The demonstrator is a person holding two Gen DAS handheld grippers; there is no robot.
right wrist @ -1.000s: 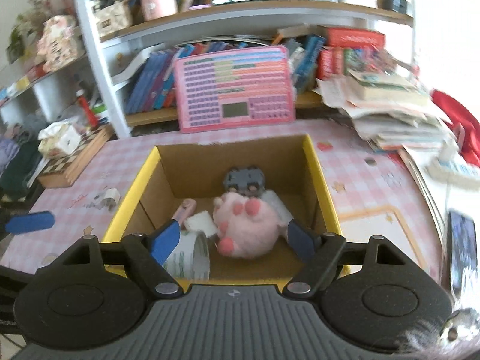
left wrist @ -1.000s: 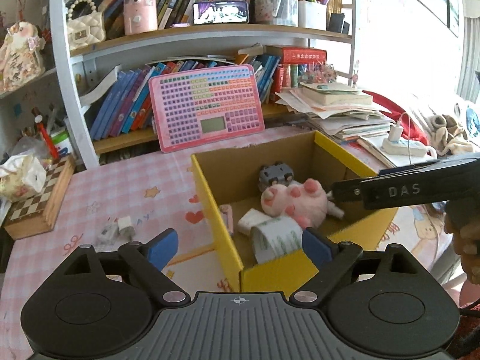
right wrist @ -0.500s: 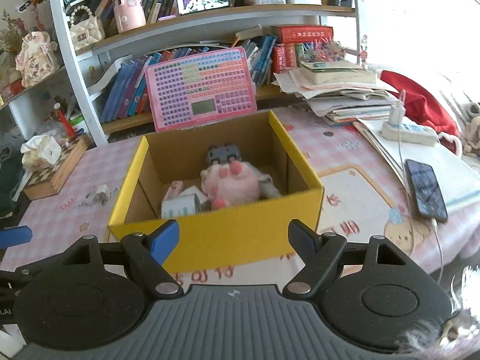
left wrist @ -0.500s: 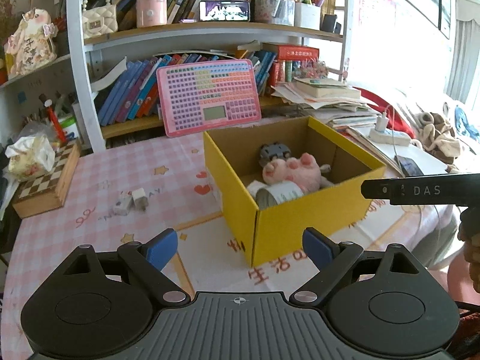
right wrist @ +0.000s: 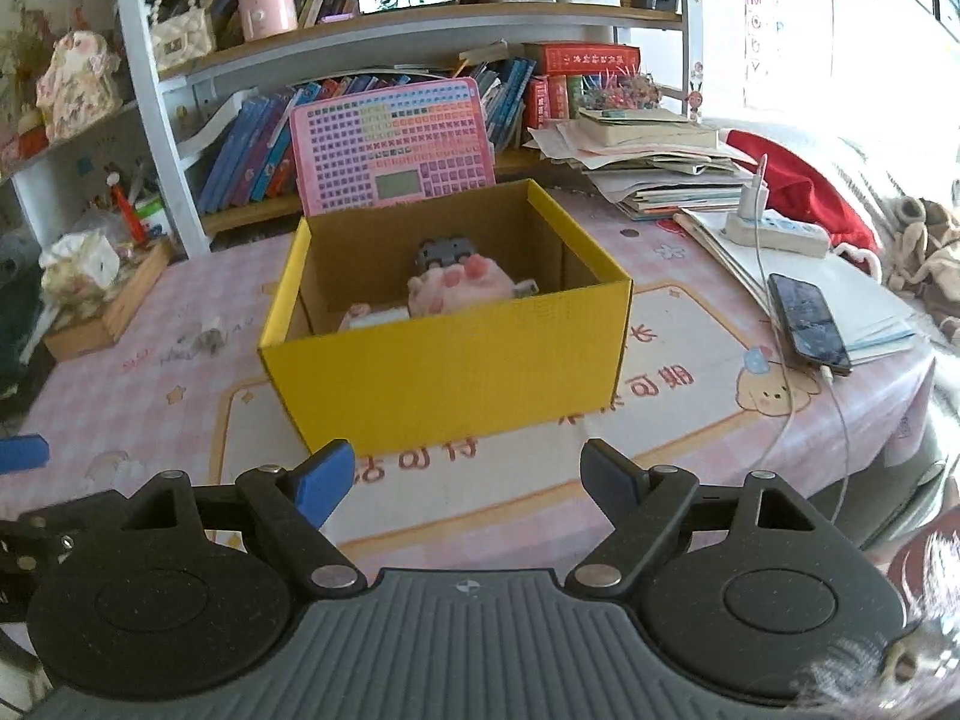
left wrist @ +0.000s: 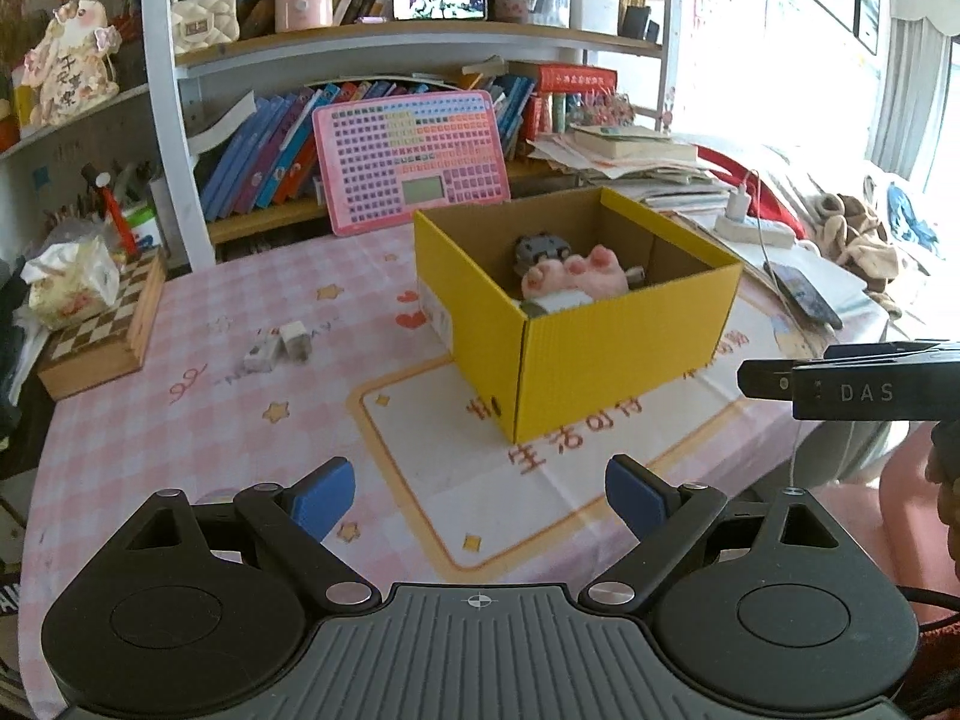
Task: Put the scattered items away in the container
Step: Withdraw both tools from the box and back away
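Observation:
A yellow cardboard box (left wrist: 624, 354) (right wrist: 444, 372) stands on the pink checked tablecloth. Inside it lie a pink plush toy (left wrist: 576, 276) (right wrist: 459, 288), a grey toy car (left wrist: 540, 249) (right wrist: 444, 252) and a white roll (left wrist: 555, 302). Two small white items (left wrist: 279, 348) (right wrist: 204, 342) lie on the cloth left of the box. My left gripper (left wrist: 480, 495) is open and empty, held back from the box near the table's front. My right gripper (right wrist: 465, 480) is open and empty, in front of the box's near wall.
A pink toy keyboard (left wrist: 411, 159) leans on the bookshelf behind the box. A chessboard box (left wrist: 105, 336) with tissues sits at the left. A phone (right wrist: 807, 321), a power strip (right wrist: 774, 231) and stacked papers lie at the right.
Both grippers have pulled back from above the box toward the table's front edge. The box now looks smaller and farther away. Both stay open and empty.

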